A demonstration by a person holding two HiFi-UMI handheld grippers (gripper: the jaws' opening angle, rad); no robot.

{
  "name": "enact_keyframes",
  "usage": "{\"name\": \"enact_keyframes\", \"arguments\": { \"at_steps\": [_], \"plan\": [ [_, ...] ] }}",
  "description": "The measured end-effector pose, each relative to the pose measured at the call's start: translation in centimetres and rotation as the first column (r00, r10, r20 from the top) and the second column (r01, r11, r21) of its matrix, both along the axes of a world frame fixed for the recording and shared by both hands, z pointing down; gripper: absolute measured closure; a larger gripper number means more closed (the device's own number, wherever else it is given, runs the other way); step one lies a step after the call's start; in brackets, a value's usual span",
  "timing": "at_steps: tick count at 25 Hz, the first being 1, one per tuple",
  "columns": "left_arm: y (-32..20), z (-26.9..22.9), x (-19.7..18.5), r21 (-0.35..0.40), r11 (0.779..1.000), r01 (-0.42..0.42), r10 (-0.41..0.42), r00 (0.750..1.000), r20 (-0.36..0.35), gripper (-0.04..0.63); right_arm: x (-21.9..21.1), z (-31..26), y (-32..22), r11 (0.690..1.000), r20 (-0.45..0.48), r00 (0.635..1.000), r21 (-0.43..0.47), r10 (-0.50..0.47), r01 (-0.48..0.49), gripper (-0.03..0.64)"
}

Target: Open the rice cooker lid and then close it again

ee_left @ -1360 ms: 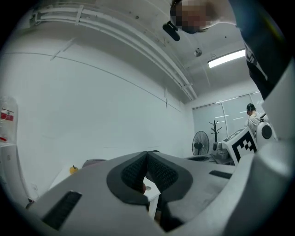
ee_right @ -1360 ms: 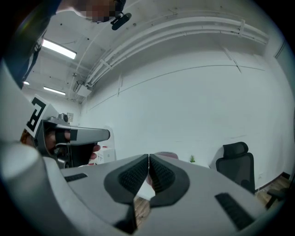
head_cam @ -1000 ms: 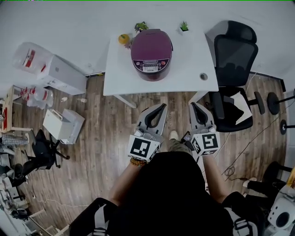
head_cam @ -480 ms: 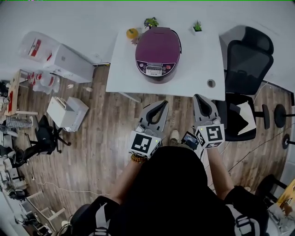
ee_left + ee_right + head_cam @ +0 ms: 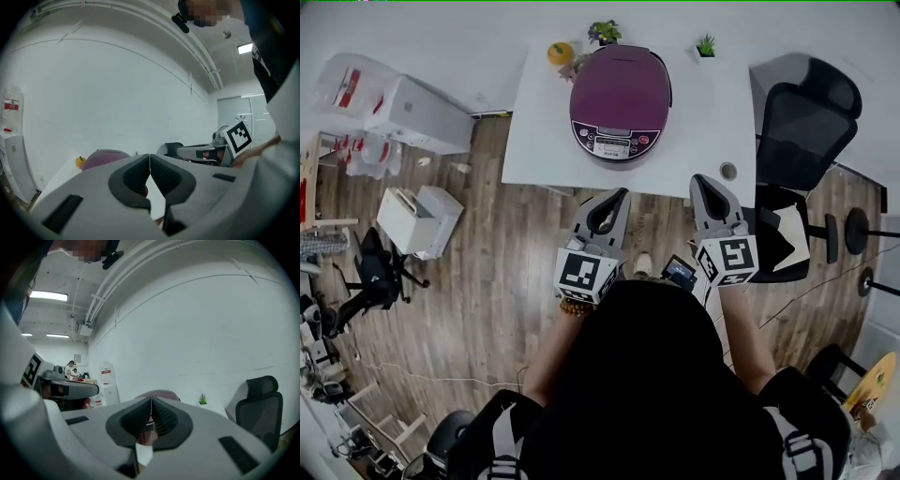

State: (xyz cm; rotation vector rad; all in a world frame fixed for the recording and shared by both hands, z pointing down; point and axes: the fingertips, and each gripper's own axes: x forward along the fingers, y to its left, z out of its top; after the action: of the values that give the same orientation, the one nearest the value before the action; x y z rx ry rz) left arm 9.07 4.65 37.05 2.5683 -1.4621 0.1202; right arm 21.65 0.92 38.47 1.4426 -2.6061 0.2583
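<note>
Sitting ahead of L gripper (image 5: 617,195) & R gripper (image 5: 702,179): rice cooker (image 5: 620,94)

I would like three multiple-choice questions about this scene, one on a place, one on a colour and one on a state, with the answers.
1. Where does the rice cooker stand?
A in a box
B on the table
C on a shelf

2. What colour is its lid?
A purple
B green
C yellow

3. How do the left gripper jaws stand?
A wide apart
B shut on a cup
C together, empty

Answers:
1. B, it rests on the white tabletop.
2. A, the head view shows it purple.
3. C, its own view shows them touching with nothing between.
</note>
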Motion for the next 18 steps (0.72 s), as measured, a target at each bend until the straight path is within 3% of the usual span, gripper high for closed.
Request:
{"name": "enact_keyframes", "arguments": {
  "at_steps": [10, 18],
  "plan": [
    [-8.4, 1.6, -5.7, -0.030, 0.998, -0.062, 0.062, 0.998, 0.010, 0.572, -4.7, -2.1, -7.0, 0.998, -0.026, 0.998, 0.022, 0.057, -0.056, 0.588],
    [-13.0, 3.6, -8.3, -0.046, 0.989, -0.143, 0.143, 0.990, -0.013, 0.572, -7.7, -1.6, -10.6, 0.994, -0.104, 0.988, 0.000, 0.110, -0.111, 0.588]
  ]
}}
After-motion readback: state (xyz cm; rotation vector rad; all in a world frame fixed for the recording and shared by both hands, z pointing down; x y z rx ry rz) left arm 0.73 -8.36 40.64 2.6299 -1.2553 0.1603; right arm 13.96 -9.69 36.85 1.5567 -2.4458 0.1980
